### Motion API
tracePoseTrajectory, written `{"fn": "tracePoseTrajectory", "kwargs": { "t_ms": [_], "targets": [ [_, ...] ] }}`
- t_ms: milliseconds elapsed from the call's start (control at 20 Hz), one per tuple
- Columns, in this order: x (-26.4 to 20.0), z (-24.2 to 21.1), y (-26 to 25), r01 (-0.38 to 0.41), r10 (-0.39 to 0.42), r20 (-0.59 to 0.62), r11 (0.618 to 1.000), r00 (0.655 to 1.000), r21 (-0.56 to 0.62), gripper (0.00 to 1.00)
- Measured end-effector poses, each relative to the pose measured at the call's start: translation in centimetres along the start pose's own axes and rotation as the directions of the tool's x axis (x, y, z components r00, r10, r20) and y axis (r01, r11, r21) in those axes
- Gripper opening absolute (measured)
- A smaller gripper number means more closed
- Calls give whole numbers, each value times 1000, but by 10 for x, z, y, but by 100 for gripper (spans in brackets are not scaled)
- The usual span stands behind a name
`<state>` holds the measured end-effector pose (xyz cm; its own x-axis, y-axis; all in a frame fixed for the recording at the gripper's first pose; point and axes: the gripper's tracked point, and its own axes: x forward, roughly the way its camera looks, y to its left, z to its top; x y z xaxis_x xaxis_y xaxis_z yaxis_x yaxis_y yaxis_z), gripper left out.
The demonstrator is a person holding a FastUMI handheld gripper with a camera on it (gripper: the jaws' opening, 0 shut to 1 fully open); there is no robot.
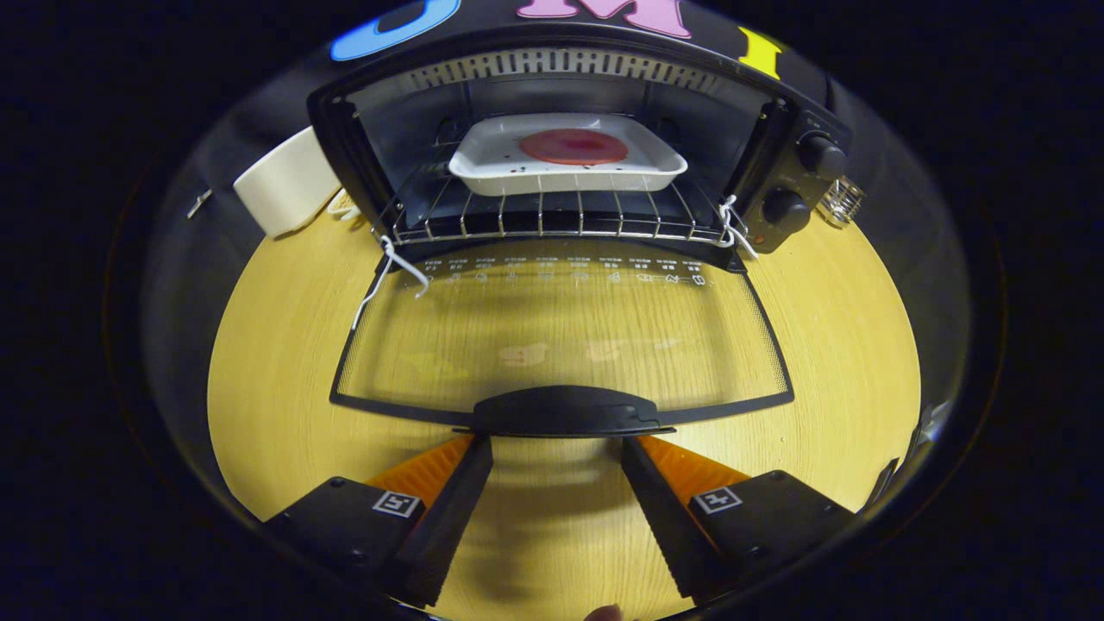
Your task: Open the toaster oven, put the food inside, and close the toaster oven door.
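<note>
White tray with its red food already sits on the rack inside the toaster oven, so I judge only closing remains: my tongs gape empty just near the lowered door's handle, which needs lifting up.

Toaster oven sits on worktop, glass door flat down. White tray with round red food rests on rack inside. Hand-held gripper spread wide, fingertips just under door handle.
</note>
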<state>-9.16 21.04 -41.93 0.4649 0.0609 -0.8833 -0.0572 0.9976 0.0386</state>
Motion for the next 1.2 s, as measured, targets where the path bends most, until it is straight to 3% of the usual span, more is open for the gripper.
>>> {"fn": "tracePoseTrajectory", "kwargs": {
  "t_ms": [600,800,1000,1200],
  "targets": [
    [-51,25,0,-86,78,209,996,975,26,99],
    [-88,66,1,-96,94,363,995,927,-12,98],
    [-117,107,5,-102,98,444,995,890,-16,99],
    [-150,142,3,-124,103,546,992,831,1,99]
  ]
}}
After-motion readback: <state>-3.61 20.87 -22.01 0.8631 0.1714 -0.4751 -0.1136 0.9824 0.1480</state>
